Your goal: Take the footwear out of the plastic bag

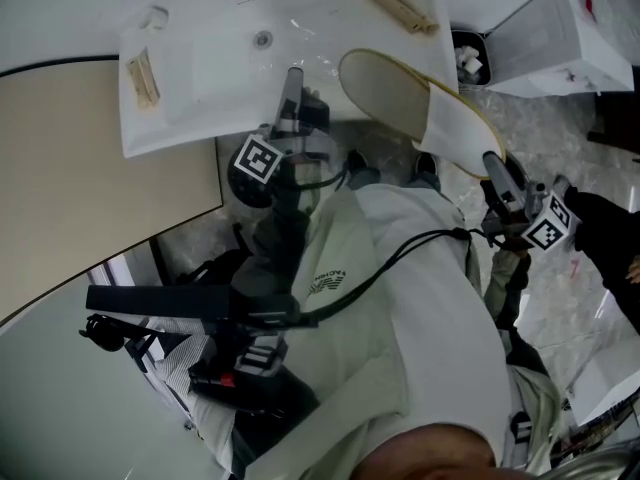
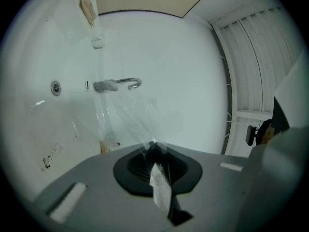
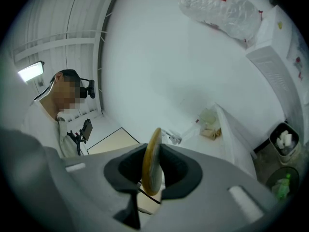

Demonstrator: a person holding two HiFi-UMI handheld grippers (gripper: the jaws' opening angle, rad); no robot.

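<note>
My left claw [image 2: 154,151] is closed tight on a fold of the plastic bag [image 2: 128,115]. The clear film fans out from the pinch toward twelve o'clock, in front of the tap [image 2: 117,84]. I judge I hold it this way to anchor the bag over the sink [image 1: 190,78] so it cannot trail after what comes out.

My right claw [image 3: 153,170] is clamped on the slipper [image 1: 400,98], biting the thin sole at its rim. In the right gripper view the sole stands edge-on between the pads. A grip on the rim seems the sensible one: the sole is flat and stiff enough to pull by, and the soft band is left alone.

In the head view the slipper hangs at about one o'clock from the middle of the picture. It sits at two o'clock from my left claw, with my right claw at its four o'clock end. It is well apart from the bag, and I see no film over it, so I take it to be out already.

The slipper is a thin, disposable kind with a pale cream insole and a yellowish edge. A broad white band crosses the end near my right claw.
</note>
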